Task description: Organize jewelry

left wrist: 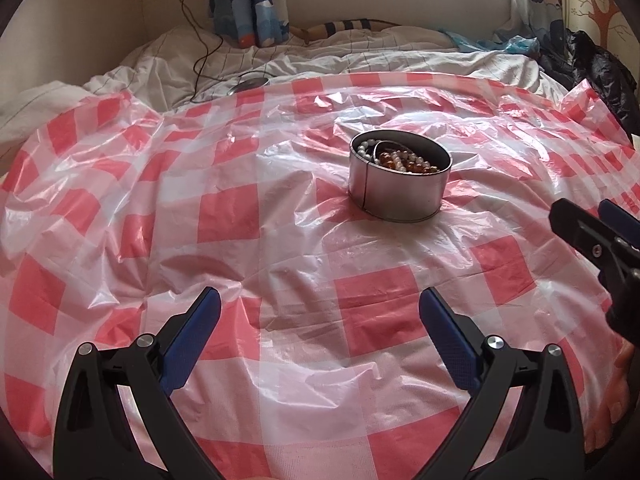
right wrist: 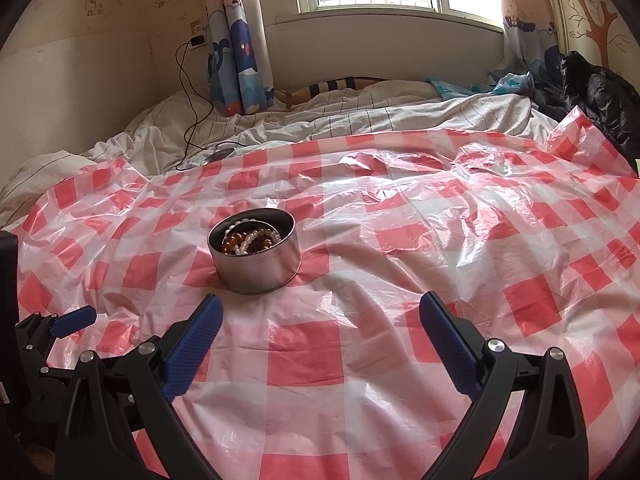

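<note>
So the biggest thing going is the red-and-white checked plastic sheet spread wrinkly over a bed, filling most of both frames, with white striped bedding bunched along the top behind it. Next down, the left gripper sits at the bottom of its own view, blue pads spread wide with nothing between them, and the right gripper looks the same, wide apart and empty. Smaller still, a round metal tin stands upright on the sheet, centre-right in the left view, centre-left in the right one. Inside it are pearl beads tangled with amber beads, maybe bracelets, hard to tell.
</note>
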The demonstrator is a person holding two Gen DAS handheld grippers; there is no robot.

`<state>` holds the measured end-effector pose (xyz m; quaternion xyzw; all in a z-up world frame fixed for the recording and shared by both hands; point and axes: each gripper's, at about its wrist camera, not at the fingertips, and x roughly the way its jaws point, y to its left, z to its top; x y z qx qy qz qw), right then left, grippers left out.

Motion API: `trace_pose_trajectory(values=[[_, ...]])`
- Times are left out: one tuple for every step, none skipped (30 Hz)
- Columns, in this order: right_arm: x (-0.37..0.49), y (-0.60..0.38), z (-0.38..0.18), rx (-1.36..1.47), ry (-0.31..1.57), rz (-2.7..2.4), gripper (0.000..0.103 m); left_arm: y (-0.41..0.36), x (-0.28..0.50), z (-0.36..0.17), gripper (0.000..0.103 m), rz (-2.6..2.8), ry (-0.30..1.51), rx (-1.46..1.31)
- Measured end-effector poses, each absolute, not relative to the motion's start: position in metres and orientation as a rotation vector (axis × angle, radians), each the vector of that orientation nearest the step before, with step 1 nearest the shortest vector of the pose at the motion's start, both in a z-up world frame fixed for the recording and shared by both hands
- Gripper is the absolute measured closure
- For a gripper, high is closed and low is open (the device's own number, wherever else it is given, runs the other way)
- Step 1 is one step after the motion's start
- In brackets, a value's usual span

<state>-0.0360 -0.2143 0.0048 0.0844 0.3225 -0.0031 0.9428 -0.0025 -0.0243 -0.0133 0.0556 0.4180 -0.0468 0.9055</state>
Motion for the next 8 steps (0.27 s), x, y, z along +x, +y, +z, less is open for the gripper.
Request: trace_pose_trajectory(values=[[-0.036,-0.214,0.004,0.173,0.661,-0.007,0.009,-0.02,0.001,-0.016,0.008,-0.096,0.89,0.092],[-0.035,-0.215,0.004,0.172,0.664,-0.006,0.009,-0.016,0.004,-0.018,0.008,-0.097,0.92,0.063],[-0.035,-0.215,0.004,0.17,0.667,-0.006,0.009,-0.013,0.006,-0.021,0.008,-0.097,0.942,0.036],[-0.035,-0.215,0.004,0.169,0.668,-0.005,0.009,-0.01,0.007,-0.023,0.008,-0.093,0.953,0.017],[-0.035,-0.215,0.004,0.169,0.667,-0.005,0.009,-0.008,0.007,-0.024,0.008,-0.087,0.955,0.01],[-0.034,-0.215,0.004,0.17,0.669,-0.005,0.008,-0.007,0.007,-0.024,0.008,-0.082,0.952,0.012],[-0.034,-0.214,0.003,0.169,0.673,-0.004,0.008,-0.008,0.007,-0.024,0.008,-0.082,0.951,0.017],[-0.034,-0.214,0.003,0.168,0.676,-0.003,0.008,-0.008,0.007,-0.023,0.008,-0.084,0.95,0.021]])
